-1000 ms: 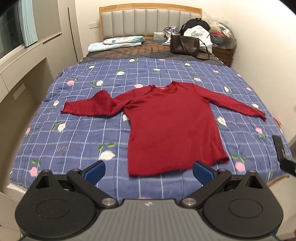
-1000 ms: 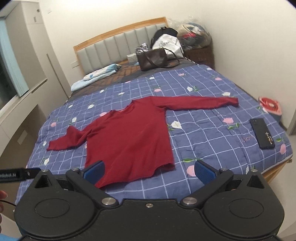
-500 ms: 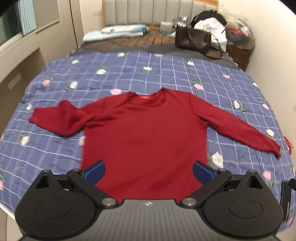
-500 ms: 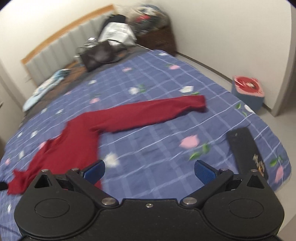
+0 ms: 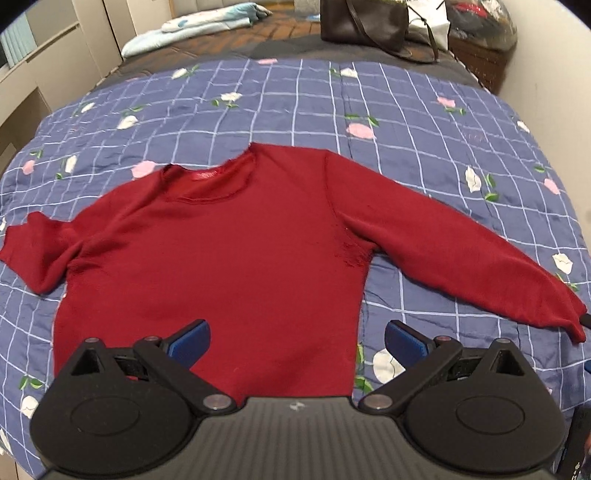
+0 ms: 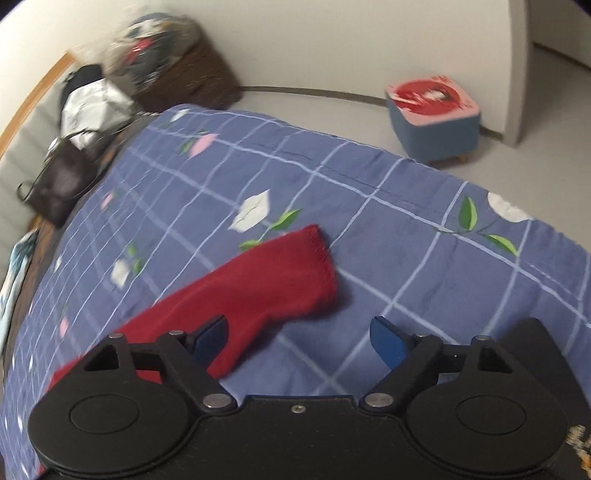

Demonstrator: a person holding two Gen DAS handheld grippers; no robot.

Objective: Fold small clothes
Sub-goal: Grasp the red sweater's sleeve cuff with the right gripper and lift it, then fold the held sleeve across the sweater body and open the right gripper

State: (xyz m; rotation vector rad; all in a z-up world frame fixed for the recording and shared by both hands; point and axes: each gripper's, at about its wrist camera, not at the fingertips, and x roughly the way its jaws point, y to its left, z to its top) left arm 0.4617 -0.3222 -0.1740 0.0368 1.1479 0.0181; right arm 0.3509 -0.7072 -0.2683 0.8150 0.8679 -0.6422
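1. Sweater (image 5: 229,258), dark red with long sleeves, lies spread front-up on the blue checked floral quilt (image 5: 406,122). Its hem is hidden behind the left gripper (image 5: 295,338) body, so no telling how the bottom edge sits.
2. Left sleeve (image 5: 33,254) looks bunched or doubled back and runs to the frame edge, so its cuff is hard to make out. Right sleeve (image 5: 461,254) stretches out straight toward the bed's side.
3. Right wrist view is pretty smeared; only that right sleeve's end and cuff (image 6: 314,266) show, lying flat on the quilt, with the rest of the garment cut off behind the right gripper (image 6: 299,339).
4. Left view gets the whole body, the neckline and a brown handbag (image 5: 362,22) plus pale blue bedding (image 5: 192,26) at the head of the bed. The right view alone shows a little blue stool with a red-and-pink top (image 6: 432,118) on the floor, and a dark wicker basket (image 6: 184,81) piled with stuff.
5. Left gripper hovers over the lower torso, jaws wide apart, nothing in them.
6. Right gripper is spread wide too, empty, with the cuff lying just ahead of its left finger.
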